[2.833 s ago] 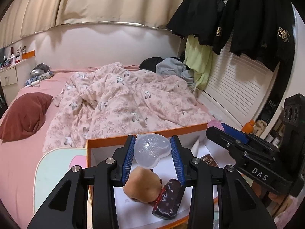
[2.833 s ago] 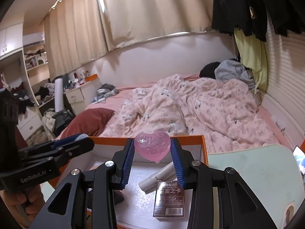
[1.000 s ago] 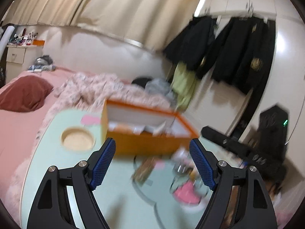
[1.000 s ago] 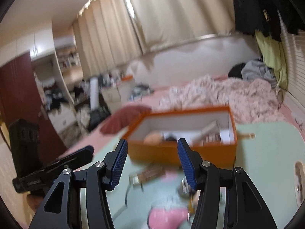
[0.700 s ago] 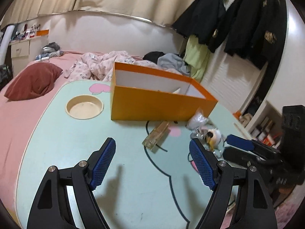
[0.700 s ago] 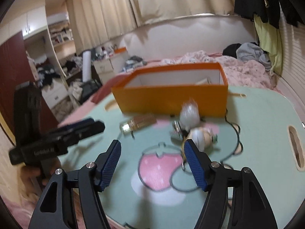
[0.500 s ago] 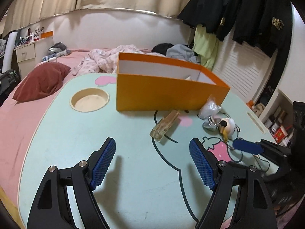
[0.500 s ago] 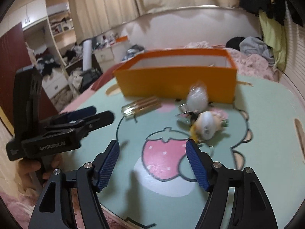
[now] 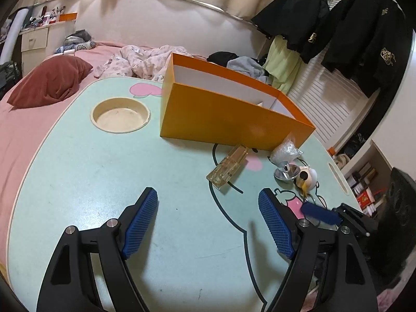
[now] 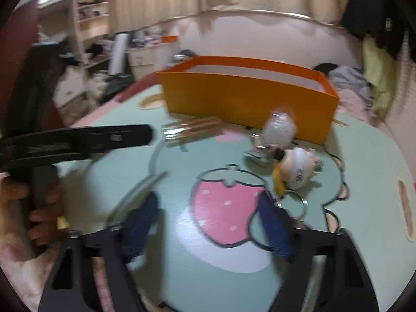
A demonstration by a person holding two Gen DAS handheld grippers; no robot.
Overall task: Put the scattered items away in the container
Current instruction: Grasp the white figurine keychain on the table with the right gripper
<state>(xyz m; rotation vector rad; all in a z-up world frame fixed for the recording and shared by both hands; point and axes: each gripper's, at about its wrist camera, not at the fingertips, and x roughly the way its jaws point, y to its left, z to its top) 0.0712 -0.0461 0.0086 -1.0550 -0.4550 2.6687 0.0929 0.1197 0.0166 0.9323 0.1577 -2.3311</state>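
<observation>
Left gripper (image 9: 208, 223) gapes wide, empty, low over the counter (image 9: 78, 171). Right gripper (image 10: 208, 221) is likewise spread and empty. Ahead lie one glass bottle (image 9: 228, 165), one plastic wad (image 9: 284, 152), one metal knob (image 9: 286, 173) and one round toy (image 9: 308, 178), all just before one orange box (image 9: 228, 117).
</observation>
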